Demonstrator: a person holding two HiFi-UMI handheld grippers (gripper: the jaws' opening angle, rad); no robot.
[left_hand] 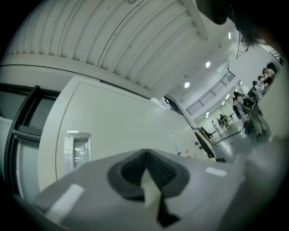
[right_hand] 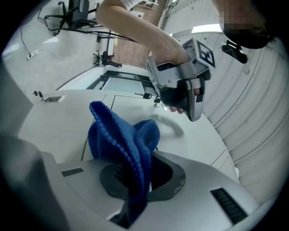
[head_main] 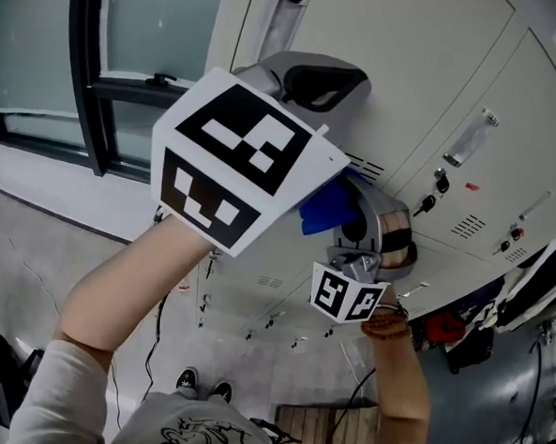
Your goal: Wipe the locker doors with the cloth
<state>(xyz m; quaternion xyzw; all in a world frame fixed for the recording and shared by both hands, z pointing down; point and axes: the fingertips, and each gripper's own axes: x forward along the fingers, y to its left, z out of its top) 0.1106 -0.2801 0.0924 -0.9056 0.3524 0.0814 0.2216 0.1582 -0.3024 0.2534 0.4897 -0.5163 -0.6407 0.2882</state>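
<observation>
A blue cloth (head_main: 328, 208) is bunched between the jaws of my right gripper (head_main: 355, 221), which is shut on it and held against a pale locker door (head_main: 409, 74). In the right gripper view the cloth (right_hand: 122, 140) folds up out of the gripper (right_hand: 137, 173) onto the door (right_hand: 54, 124). My left gripper (head_main: 307, 82) hovers higher, close to the camera, its marker cube (head_main: 235, 157) hiding part of the lockers. Its jaws look shut with nothing in them, pointing at the locker door (left_hand: 122, 126). It also shows in the right gripper view as the left gripper (right_hand: 192, 106).
A dark-framed window (head_main: 90, 73) stands left of the lockers. Clear label holders (head_main: 471, 136) and keyed locks (head_main: 429, 202) stick out from the doors. Red and dark bags (head_main: 454, 330) lie right, a wooden crate (head_main: 317, 435) and cables below. Distant people (left_hand: 253, 108) stand in a hall.
</observation>
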